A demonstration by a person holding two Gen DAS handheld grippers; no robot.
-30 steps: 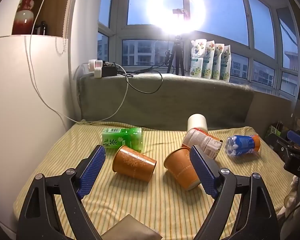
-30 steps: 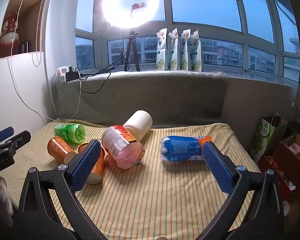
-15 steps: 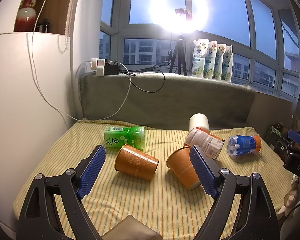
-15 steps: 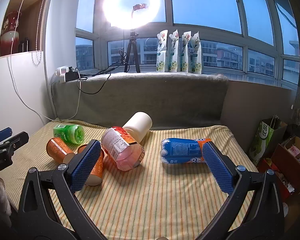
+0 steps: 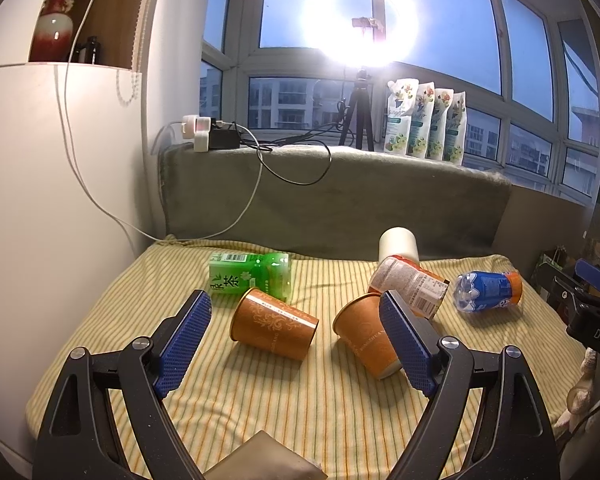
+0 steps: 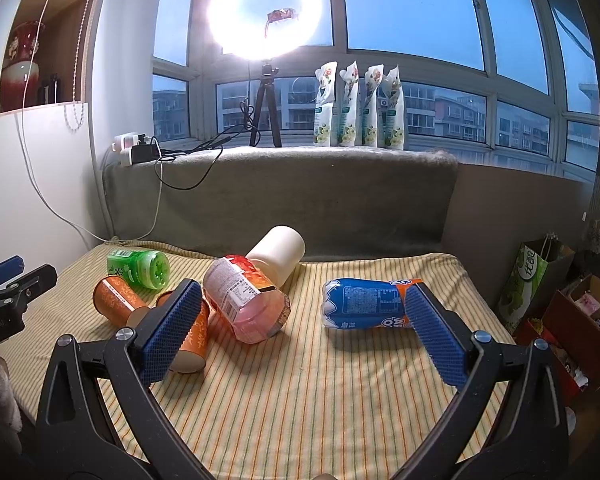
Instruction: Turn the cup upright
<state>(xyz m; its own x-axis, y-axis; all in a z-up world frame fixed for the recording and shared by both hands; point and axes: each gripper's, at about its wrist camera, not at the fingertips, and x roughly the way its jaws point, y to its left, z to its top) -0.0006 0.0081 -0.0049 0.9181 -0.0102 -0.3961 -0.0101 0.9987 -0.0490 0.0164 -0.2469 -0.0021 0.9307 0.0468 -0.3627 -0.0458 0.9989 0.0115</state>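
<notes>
Two orange paper cups lie on their sides on the striped cloth. One cup (image 5: 274, 325) lies between the fingers of my left gripper (image 5: 296, 340), a little beyond the tips. The other cup (image 5: 364, 334) lies partly behind the left gripper's right finger. Both cups also show in the right wrist view, the first (image 6: 116, 300) at the left and the second (image 6: 192, 336) behind my right gripper's left finger. A white cup (image 6: 278, 254) lies on its side at the back. My right gripper (image 6: 300, 332) is open and empty, above the cloth.
A green tea bottle (image 5: 250, 276), a pink-labelled bottle (image 6: 246, 304) and a blue bottle (image 6: 366, 304) lie on the cloth (image 6: 300, 400). A grey padded ledge (image 5: 340, 200) runs along the back. A white cabinet (image 5: 40, 200) stands at the left. Boxes and a bag (image 6: 532, 276) stand at the right.
The left wrist view has shifted slightly, so the cups sit a little further right and lower in it. The right view has hardly changed. Both grippers stay open.
</notes>
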